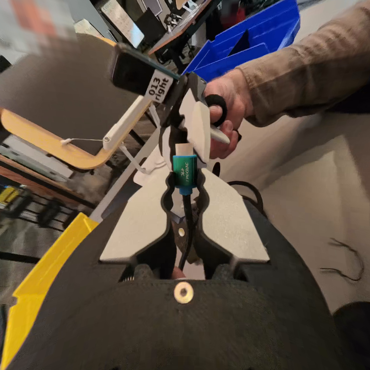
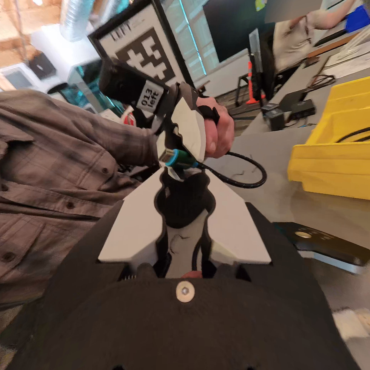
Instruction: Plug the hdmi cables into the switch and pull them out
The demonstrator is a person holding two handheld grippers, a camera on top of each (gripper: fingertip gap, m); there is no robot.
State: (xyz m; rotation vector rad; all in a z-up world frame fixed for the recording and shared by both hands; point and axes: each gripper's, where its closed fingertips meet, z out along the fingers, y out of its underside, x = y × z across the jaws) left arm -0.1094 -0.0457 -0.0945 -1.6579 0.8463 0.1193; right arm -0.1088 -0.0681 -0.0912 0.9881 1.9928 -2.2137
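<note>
Two handheld grippers meet tip to tip above the grey table [image 2: 258, 202]. The left gripper [image 1: 184, 177] pinches the green HDMI plug [image 1: 184, 172] across its body, metal connector projecting forward past the fingertips and pointing at the right gripper [image 2: 184, 172] directly opposite. The plug's black braided cable [image 2: 250, 180] leaves the rear of the plug, loops sideways and passes under the hand [image 2: 220, 130] that holds the left gripper.

The right gripper's jaws stand narrowly apart, just below the plug in the right wrist view. A dark object [image 2: 184, 204] and a second black lead sit between them; whether they are clamped cannot be determined.

The black switch [image 2: 320, 246] lies flat on the table, well right of the plug and below it. A yellow bin [image 2: 330, 160] stands beyond the cable loop. A blue bin [image 1: 250, 50] stands far behind the plug.
</note>
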